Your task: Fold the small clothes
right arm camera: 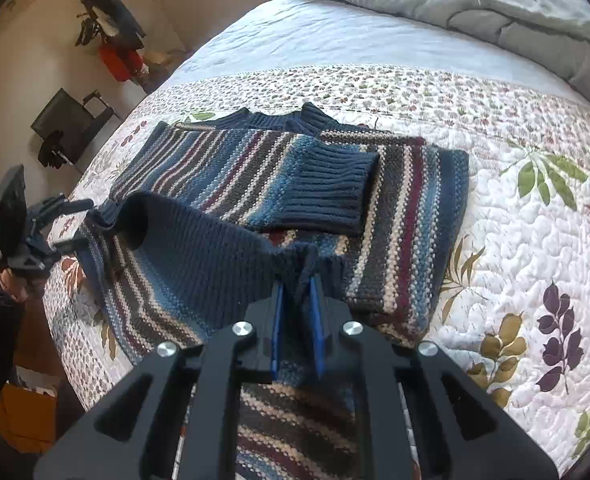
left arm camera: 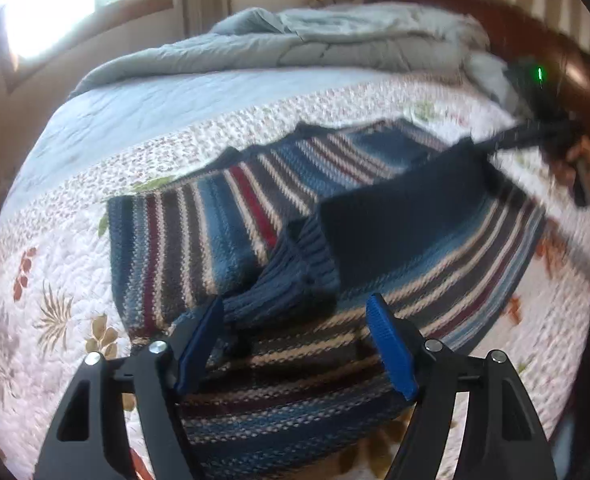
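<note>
A striped blue, red and cream knit sweater (left arm camera: pixel 215 216) lies on the quilted bed (left arm camera: pixel 75 288); it also shows in the right wrist view (right arm camera: pixel 231 168). One sleeve with a ribbed navy cuff (right arm camera: pixel 327 196) is folded across its body. My left gripper (left arm camera: pixel 295 312) is open, its blue pads either side of a ribbed navy edge (left arm camera: pixel 279 280) of the sweater. My right gripper (right arm camera: pixel 297 284) is shut on the sweater's navy hem (right arm camera: pixel 223 256), lifting it above the body. The right gripper appears at the right of the left wrist view (left arm camera: pixel 491 148), the left gripper at the left of the right wrist view (right arm camera: pixel 71 224).
A grey duvet (left arm camera: pixel 335 36) is bunched at the head of the bed by a dark wooden headboard (left arm camera: pixel 527 28). The bed's edge runs near the left gripper (right arm camera: pixel 59 304). A chair (right arm camera: pixel 71 124) and a coat rack (right arm camera: pixel 111 28) stand beyond it.
</note>
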`<state>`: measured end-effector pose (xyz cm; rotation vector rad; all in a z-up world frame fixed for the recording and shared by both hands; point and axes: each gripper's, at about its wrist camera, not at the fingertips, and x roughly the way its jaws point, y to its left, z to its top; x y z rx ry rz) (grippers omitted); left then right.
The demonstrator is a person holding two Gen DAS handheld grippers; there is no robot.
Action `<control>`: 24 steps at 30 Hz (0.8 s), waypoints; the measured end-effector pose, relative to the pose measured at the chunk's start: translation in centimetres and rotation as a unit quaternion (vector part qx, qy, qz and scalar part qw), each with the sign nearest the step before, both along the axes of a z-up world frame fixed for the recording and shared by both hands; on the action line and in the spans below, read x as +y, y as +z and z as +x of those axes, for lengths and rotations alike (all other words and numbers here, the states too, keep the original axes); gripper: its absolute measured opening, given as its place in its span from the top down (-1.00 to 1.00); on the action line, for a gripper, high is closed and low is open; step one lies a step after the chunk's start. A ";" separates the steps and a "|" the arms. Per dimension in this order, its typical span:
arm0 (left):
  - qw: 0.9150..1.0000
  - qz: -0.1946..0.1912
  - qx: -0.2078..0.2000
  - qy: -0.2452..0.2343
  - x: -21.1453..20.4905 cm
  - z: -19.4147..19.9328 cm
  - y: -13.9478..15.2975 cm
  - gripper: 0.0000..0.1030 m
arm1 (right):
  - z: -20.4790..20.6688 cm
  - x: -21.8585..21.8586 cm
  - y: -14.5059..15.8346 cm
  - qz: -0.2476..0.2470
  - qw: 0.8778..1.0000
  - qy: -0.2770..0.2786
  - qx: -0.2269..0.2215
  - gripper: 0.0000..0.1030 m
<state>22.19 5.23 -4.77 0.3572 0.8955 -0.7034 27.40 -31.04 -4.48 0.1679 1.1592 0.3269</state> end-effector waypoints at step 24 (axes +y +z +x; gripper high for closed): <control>0.988 -0.028 0.099 0.112 0.9 6.5 -2.7 0.73 | 0.9 -1.3 0.0 0.036 0.999 -0.028 0.025 0.78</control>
